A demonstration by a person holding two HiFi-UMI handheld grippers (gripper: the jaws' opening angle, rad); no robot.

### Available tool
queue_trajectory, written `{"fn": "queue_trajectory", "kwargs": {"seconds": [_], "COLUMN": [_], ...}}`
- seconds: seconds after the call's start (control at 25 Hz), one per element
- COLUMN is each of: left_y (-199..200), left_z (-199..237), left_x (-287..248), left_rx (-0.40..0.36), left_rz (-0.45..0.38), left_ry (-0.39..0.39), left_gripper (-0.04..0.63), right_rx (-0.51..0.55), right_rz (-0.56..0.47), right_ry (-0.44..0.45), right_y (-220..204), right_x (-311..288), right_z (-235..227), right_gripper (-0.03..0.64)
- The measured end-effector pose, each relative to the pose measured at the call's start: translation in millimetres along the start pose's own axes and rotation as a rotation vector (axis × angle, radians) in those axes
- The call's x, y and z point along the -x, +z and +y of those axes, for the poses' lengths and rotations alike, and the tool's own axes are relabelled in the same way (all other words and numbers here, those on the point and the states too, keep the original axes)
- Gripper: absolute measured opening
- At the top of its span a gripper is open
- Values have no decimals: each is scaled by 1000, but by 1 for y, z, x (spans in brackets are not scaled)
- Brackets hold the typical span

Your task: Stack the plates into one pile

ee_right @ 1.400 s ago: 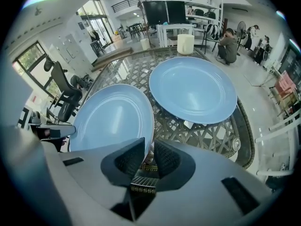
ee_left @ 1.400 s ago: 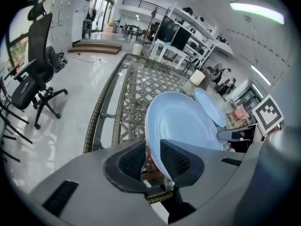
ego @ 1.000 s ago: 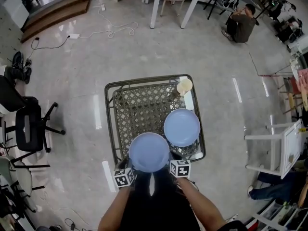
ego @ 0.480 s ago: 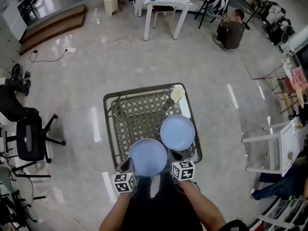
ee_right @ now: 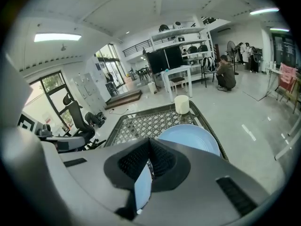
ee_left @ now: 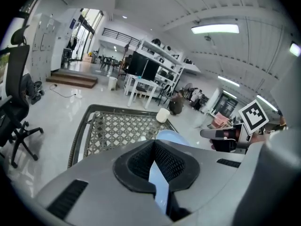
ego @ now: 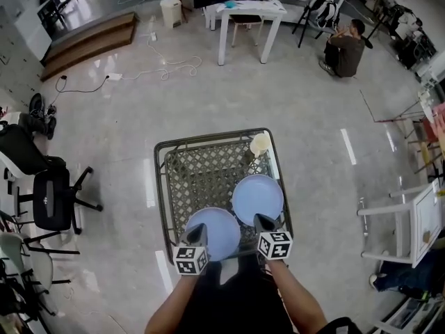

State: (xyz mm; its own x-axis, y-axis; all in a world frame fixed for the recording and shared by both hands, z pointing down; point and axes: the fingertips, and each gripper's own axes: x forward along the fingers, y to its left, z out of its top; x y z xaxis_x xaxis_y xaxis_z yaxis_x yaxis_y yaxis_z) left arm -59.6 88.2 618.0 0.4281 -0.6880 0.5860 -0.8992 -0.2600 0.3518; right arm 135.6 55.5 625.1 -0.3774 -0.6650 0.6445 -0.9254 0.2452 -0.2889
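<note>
The fingers (ee_left: 137,162) of the left gripper (ee_left: 154,166) are pressed narrow on the thin pale-blue rim of the near plate (ego: 215,232), which runs as a sliver between the dark ribbed pads. The fingers (ee_right: 162,163) of the right gripper (ee_right: 148,168) are closed the same way on the opposite rim of that plate. It is thus held at its left and right sides, above the near edge of the worktop (ego: 198,169), a square metal lattice with a dark frame. The far plate (ego: 258,197), also pale blue, lies flat on the lattice just beyond and to the right; whether the two rims touch cannot be told. A cream cup (ego: 261,143) stands at the far right corner. Around the worktop is glossy grey floor (ego: 292,110), with an office chair (ego: 52,200) at the left and a white table (ego: 247,9) and a crouching person (ego: 345,51) far off.
</note>
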Motion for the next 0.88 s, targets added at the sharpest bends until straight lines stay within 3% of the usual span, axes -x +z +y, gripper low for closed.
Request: {"fn": "queue_trajectory", "kwargs": {"seconds": [0.52,0.88], "left_y": [23,9], "left_z": [-59,-75], "left_x": [-84,-146], "left_rx": [-56,-75], "left_rz": [24,111], "left_ry": [23,71], "left_gripper": [14,14], "right_rx": [-24,-38], "right_rz": [28,116], "right_ry": [2,-3], "right_y": [15,-4], "right_x": [1,-16], "right_z": [-98,-165], "right_gripper": [9,9]}}
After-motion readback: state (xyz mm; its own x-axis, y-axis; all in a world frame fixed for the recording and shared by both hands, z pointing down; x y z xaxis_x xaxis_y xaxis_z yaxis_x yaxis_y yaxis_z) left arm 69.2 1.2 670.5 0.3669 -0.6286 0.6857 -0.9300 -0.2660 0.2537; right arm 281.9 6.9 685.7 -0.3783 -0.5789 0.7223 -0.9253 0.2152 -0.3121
